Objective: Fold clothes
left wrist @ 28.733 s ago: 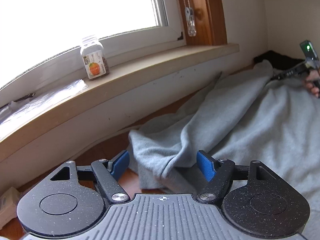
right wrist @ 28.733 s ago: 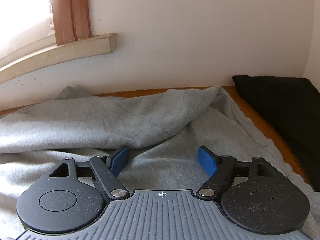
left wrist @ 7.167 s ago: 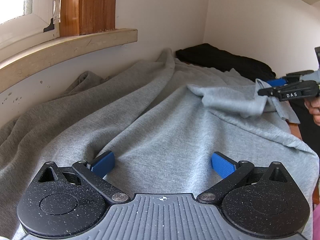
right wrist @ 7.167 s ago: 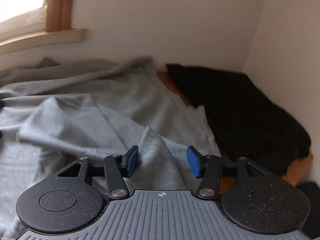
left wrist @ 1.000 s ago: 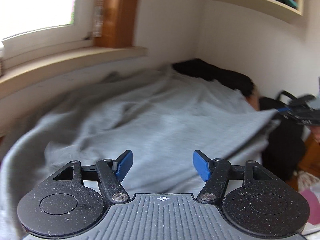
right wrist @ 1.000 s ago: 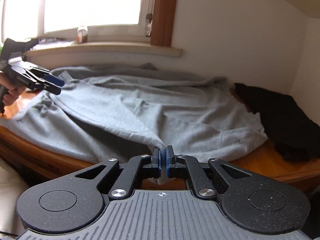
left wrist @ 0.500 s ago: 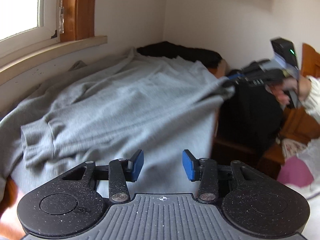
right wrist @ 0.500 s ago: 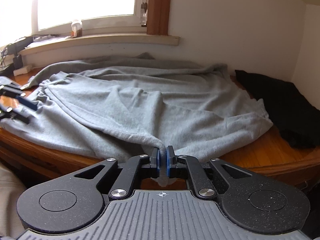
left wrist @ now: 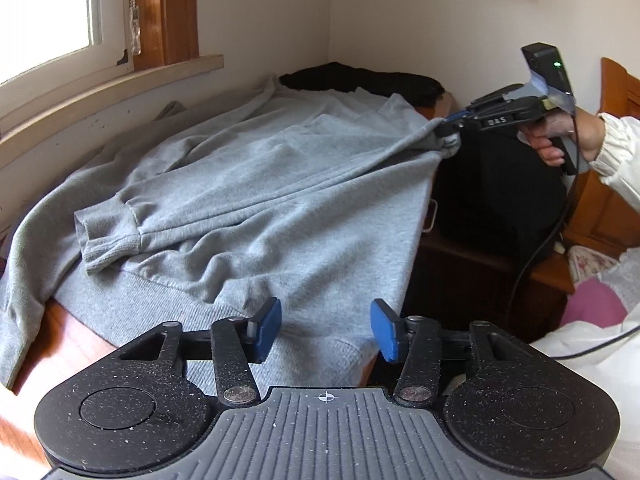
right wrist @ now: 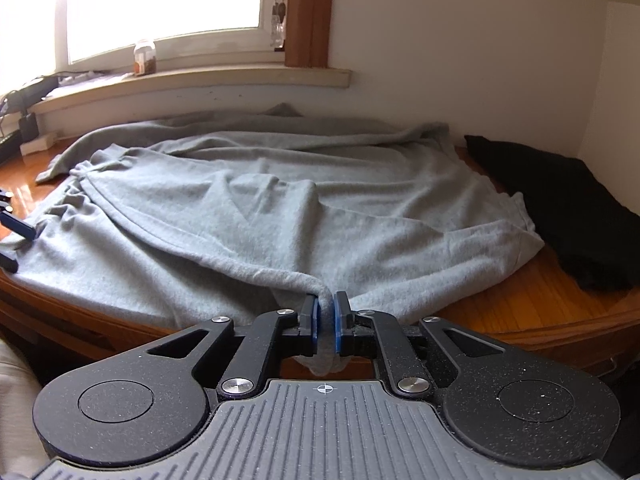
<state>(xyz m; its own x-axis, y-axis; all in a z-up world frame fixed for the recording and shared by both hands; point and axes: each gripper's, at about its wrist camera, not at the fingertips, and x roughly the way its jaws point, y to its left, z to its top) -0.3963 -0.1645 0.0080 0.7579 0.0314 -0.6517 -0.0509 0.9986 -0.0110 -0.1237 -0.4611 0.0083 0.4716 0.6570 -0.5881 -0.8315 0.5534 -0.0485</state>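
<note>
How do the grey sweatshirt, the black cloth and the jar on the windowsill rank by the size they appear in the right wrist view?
1. grey sweatshirt, by far the largest.
2. black cloth.
3. jar, smallest, though it stands farthest from the camera, so it looks smaller than it is.

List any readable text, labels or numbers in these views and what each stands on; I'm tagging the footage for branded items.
"DAS": on the side of the right gripper, read in the left wrist view.
Jar on the windowsill: label too blurred to read.
Nothing else legible.
</note>
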